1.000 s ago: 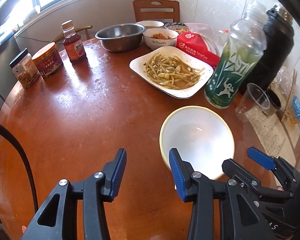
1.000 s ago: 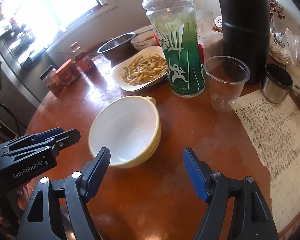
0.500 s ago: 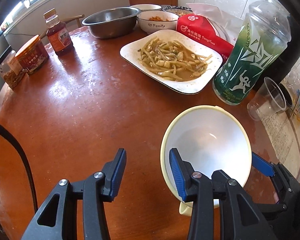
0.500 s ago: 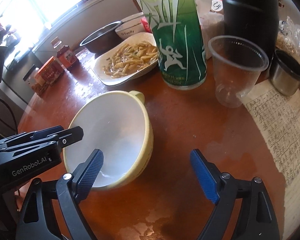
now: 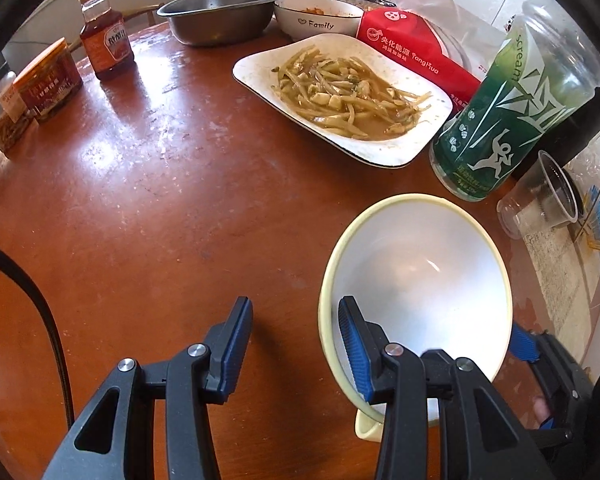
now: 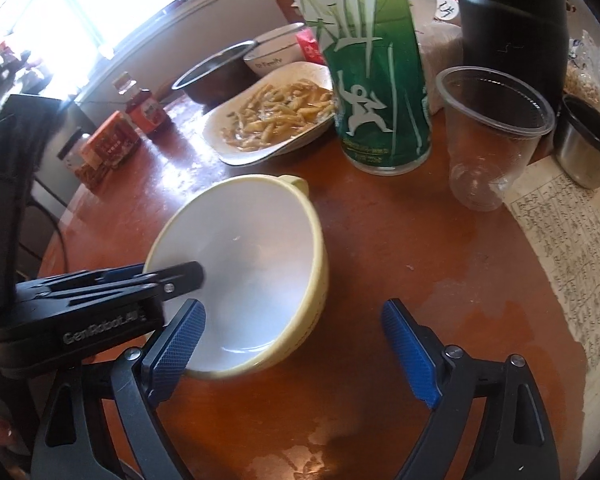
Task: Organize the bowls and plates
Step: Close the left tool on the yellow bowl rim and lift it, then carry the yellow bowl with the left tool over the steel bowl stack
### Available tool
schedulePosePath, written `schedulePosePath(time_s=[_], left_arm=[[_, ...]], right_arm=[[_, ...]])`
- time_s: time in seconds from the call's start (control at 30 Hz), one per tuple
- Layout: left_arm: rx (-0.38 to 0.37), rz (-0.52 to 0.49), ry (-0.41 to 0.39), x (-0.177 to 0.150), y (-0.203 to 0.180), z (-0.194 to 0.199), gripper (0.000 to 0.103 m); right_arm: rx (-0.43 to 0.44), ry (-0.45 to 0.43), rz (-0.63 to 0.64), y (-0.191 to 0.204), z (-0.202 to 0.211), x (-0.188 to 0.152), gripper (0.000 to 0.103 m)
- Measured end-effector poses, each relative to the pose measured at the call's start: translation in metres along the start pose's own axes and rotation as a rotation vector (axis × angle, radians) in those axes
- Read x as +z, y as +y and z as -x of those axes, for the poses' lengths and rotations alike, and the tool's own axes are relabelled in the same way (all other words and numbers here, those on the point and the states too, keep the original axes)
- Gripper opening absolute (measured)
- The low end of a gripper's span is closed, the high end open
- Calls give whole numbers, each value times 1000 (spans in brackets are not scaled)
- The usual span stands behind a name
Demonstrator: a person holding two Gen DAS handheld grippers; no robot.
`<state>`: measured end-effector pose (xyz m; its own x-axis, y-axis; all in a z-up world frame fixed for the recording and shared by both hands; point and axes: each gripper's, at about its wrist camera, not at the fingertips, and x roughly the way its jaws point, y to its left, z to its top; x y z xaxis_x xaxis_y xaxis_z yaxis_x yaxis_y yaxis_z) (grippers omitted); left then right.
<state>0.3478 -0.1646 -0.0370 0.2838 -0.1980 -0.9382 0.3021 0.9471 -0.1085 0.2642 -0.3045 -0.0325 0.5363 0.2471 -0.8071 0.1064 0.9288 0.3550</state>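
One empty yellow bowl (image 5: 420, 280) straddled by left fingers (image 5: 350, 336) apart, right fingers (image 6: 404, 344) closing; beans on plate (image 5: 380, 148).

Showing black plastic frames with triangular cut-outs on the left gripper (image 5: 294, 344) and right gripper (image 6: 292, 350), wearing blue ridged pads (image 6: 406, 354), silver screws (image 5: 394, 349), white "GenRobot.AI" lettering; trailing a black cable (image 5: 40, 312).

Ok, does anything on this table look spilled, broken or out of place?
Nothing is broken or tipped, but the round brown table has pale, wet-looking patches beside the yellow bowl with the white inside, close to the handwritten paper sheet. Possibly a spill or water mark.
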Motion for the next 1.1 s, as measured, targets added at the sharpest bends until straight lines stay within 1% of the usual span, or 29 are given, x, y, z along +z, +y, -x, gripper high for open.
schedulePosePath(time_s=[0.03, 0.07, 0.1, 0.17, 0.2, 0.23, 0.3, 0.5, 0.67, 0.77, 0.87, 1.0, 1.1], left_arm=[[-12, -1, 7, -1, 0, -1, 44], [-20, 0, 7, -2, 0, -2, 42], [-27, 1, 6, -3, 0, -2, 40], [-65, 12, 4, -5, 0, 0, 29], [-82, 14, -1, -5, -1, 2, 28], [-75, 14, -10, -7, 0, 5, 28], [-67, 15, -29, -10, 0, 13, 28], [-86, 52, -107, -23, 9, 52, 28], [-70, 44, -170, -42, 10, 94, 28], [-65, 37, -196, -58, 9, 112, 28], [-77, 39, -222, -78, 9, 129, 28], [-79, 30, -259, -104, 6, 145, 28], [-80, 23, -278, -121, 2, 154, 28]], right_arm=[[10, -5, 5, 1, 0, 0, 65], [17, -4, 16, 2, 0, 0, 57], [14, -6, 26, 4, 1, -1, 53], [10, -24, 54, 9, 4, -1, 50], [13, -30, 60, 12, 6, -1, 46], [19, -36, 73, 15, 8, -1, 43], [16, -42, 93, 20, 13, 0, 42], [50, -75, 135, 35, 38, 2, 42], [115, -128, 180, 53, 74, -2, 42], [133, -147, 210, 61, 92, -8, 42], [146, -157, 228, 67, 103, -16, 42], [163, -157, 262, 70, 120, -33, 42], [160, -154, 295, 75, 126, -48, 42]])
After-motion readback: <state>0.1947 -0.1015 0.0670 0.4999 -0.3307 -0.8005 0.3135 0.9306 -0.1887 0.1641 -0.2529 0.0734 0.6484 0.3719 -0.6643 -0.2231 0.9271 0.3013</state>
